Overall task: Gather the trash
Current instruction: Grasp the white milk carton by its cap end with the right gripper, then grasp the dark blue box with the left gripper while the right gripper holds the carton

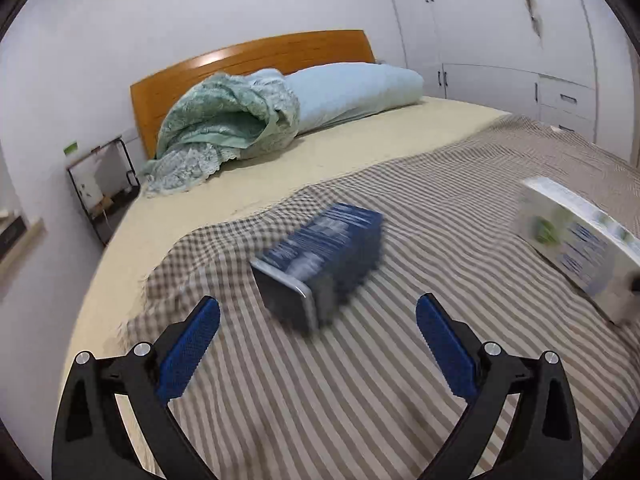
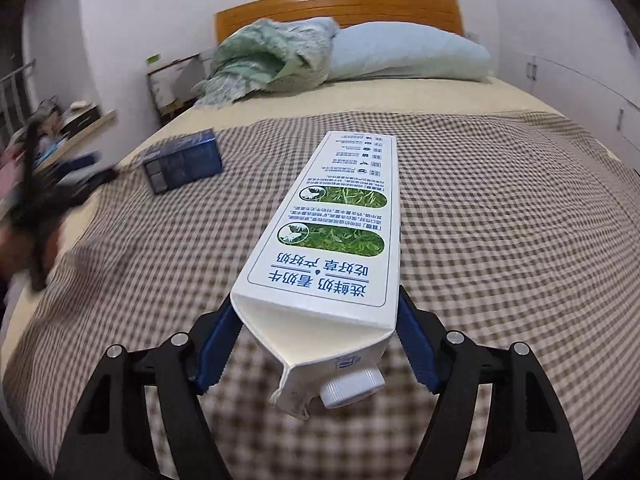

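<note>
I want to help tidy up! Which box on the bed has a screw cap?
The white milk carton, lying between the right tongs, has a white screw cap. The dark blue box nearer the bed's edge shows none.

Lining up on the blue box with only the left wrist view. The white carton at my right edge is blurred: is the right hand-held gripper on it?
Observer: Yes. The carton sits between the pads of the right hand-held gripper, which lie against both its sides near the gable top.
Operator: Is it capped?
Observer: Yes, a white screw cap is on, at the end facing the gripper.
Operator: Is the top intact?
Observer: No, the top seam beside the cap looks frayed and bent.
</note>
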`<state>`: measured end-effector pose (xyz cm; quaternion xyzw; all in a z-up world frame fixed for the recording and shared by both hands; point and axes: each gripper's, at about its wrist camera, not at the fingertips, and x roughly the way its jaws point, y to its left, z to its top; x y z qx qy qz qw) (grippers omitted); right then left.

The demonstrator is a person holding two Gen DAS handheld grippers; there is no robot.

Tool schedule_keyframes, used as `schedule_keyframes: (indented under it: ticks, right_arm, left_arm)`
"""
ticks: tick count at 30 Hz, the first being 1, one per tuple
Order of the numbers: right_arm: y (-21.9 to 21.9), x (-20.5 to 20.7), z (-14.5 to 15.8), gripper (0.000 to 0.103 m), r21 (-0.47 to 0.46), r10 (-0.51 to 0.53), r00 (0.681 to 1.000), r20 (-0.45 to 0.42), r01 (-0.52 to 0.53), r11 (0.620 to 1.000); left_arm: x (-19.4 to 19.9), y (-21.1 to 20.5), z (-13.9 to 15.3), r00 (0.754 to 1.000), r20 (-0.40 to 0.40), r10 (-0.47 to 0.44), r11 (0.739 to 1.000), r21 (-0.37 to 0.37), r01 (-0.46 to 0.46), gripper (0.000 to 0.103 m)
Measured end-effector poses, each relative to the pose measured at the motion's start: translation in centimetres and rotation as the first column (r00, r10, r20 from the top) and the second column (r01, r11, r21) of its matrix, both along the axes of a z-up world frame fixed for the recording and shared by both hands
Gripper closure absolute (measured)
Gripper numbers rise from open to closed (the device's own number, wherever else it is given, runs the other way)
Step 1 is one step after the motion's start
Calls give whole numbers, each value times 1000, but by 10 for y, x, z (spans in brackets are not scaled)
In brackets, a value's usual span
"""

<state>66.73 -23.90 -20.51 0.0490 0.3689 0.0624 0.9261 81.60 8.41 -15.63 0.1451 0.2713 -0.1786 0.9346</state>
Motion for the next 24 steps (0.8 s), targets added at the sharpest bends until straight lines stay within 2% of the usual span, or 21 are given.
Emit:
schedule_keyframes:
  ticks: [1, 2, 5, 6, 7, 9, 10, 12, 14, 16, 19, 20, 22, 24]
  right_arm:
    - [-8, -4, 1, 32, 6, 35, 999, -25, -35, 999]
    - [-15, 1, -10, 32, -4, 54, 998, -39, -55, 999]
    - [-28, -20, -5, 32, -85, 88, 994, -64, -93, 992]
    - [-30, -22, -1, 32, -91, 86, 994, -69, -92, 992]
    - [-34, -25, 0, 32, -88, 84, 994, -76, -91, 992]
    - [-37, -29, 0, 32, -84, 89, 993, -83, -96, 992]
    - [-38, -29, 0, 32, -80, 89, 993, -82, -96, 992]
    - [-39, -26, 0, 31, -77, 88, 993, -79, -94, 993]
    - [-40, -22, 0, 31, -75, 83, 994, -77, -89, 993]
    - [-42, -22, 0, 31, -59, 69, 995, -76, -74, 996]
    - [-45, -25, 3, 30, -44, 41, 996, -74, -45, 998]
    - [-44, -26, 4, 30, -47, 31, 997, -69, -35, 998]
    - [-44, -30, 4, 30, -50, 16, 998, -60, -19, 999]
    - [-47, -35, 4, 30, -47, -15, 999, -52, 13, 999]
  left_arm:
    - [24, 7, -4, 999, -39, -18, 999, -50, 16, 8]
    - [38, 9, -5, 997, -68, -31, 998, -64, 27, 8]
    - [79, 8, -17, 983, -158, -97, 994, -70, 87, 8]
    - [85, 9, -20, 983, -165, -83, 995, -69, 73, 8]
    - [90, 9, -25, 984, -171, -60, 994, -102, 43, 8]
    - [82, 8, -30, 977, -187, -102, 976, -209, 62, 8]
    - [78, 3, -33, 973, -192, -124, 971, -225, 80, 9]
    - [60, -11, -36, 951, -213, -224, 958, -226, 175, 9]
    - [51, -21, -44, 934, -243, -260, 959, -177, 221, 8]
    - [55, -27, -50, 942, -271, -201, 977, -123, 173, 8]
    - [67, -34, -54, 947, -297, -119, 988, -131, 83, 9]
    - [67, -36, -54, 955, -275, -112, 988, -132, 77, 10]
    - [64, -39, -55, 962, -256, -94, 992, -101, 70, 39]
    - [53, -40, -57, 965, -258, -57, 994, -105, 30, 43]
